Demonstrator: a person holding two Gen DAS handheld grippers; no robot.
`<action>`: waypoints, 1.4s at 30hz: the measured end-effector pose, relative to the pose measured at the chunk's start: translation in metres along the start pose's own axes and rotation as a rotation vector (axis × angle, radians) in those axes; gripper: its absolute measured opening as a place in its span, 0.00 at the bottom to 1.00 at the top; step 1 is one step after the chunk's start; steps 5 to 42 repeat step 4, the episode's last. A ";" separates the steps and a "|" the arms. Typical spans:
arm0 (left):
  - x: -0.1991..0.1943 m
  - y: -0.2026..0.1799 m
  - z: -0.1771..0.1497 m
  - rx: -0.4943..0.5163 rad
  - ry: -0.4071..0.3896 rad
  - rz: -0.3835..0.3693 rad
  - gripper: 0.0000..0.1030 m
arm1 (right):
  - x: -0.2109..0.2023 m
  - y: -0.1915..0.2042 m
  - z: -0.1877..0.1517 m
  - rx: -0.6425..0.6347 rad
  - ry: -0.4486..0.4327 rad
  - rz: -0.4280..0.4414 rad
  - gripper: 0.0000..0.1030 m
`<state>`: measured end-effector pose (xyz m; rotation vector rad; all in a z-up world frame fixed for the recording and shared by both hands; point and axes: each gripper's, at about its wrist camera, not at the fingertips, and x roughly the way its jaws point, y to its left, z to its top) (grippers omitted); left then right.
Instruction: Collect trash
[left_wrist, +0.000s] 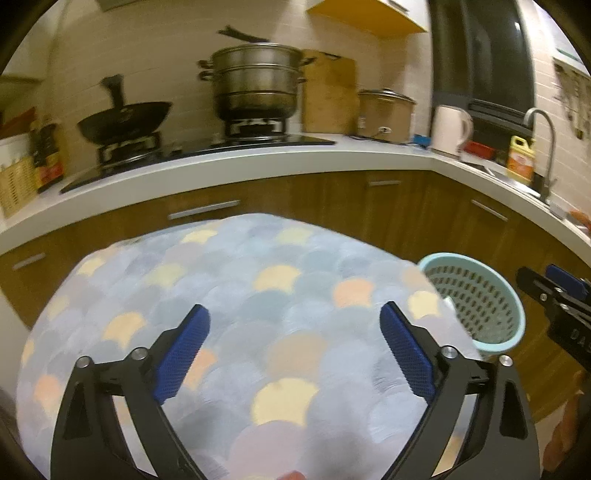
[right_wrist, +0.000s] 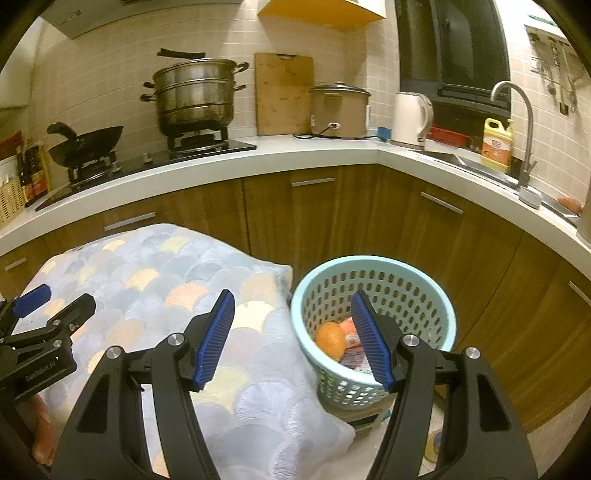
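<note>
Pale blue cloth (left_wrist: 236, 295) printed with scallops in cream, peach and grey covers the near surface, which takes up most of the left wrist view. Above it hang the left tongs (left_wrist: 295, 350), spread wide with nothing between the blue pads (left_wrist: 181, 354). The right tongs (right_wrist: 291, 336) stand partly open, also empty, over the right edge of the cloth and the basket beside it.

That basket (right_wrist: 417, 280) is light turquoise plastic with rows of holes, standing just right of the cloth on something low that is mostly hidden. Inside lie an orange (right_wrist: 330, 339) against the left wall and some wrappers (right_wrist: 354, 356) next to it, partly behind the right tong's finger.

Farther off runs a white table (right_wrist: 295, 155) over brown wooden cupboards (right_wrist: 332, 221). On it, from left to right: a black wok (right_wrist: 88, 142) on a burner, a stacked steel steamer pot (right_wrist: 195, 96), a wooden cutting board (right_wrist: 284, 92) leaning on the tiled wall, a rice cooker (right_wrist: 340, 109), a white kettle (right_wrist: 412, 118), a yellow bottle (right_wrist: 496, 144) and a curved tap (right_wrist: 521, 122).
</note>
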<state>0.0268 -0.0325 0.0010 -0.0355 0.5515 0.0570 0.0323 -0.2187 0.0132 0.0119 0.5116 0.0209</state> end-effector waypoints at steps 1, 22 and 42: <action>-0.001 0.003 -0.001 -0.007 -0.005 0.009 0.88 | 0.000 0.002 0.000 -0.003 -0.001 0.005 0.60; -0.004 0.011 -0.004 -0.019 -0.023 0.028 0.88 | -0.004 0.008 0.000 -0.009 -0.008 0.011 0.60; -0.004 0.011 -0.004 -0.019 -0.023 0.028 0.88 | -0.004 0.008 0.000 -0.009 -0.008 0.011 0.60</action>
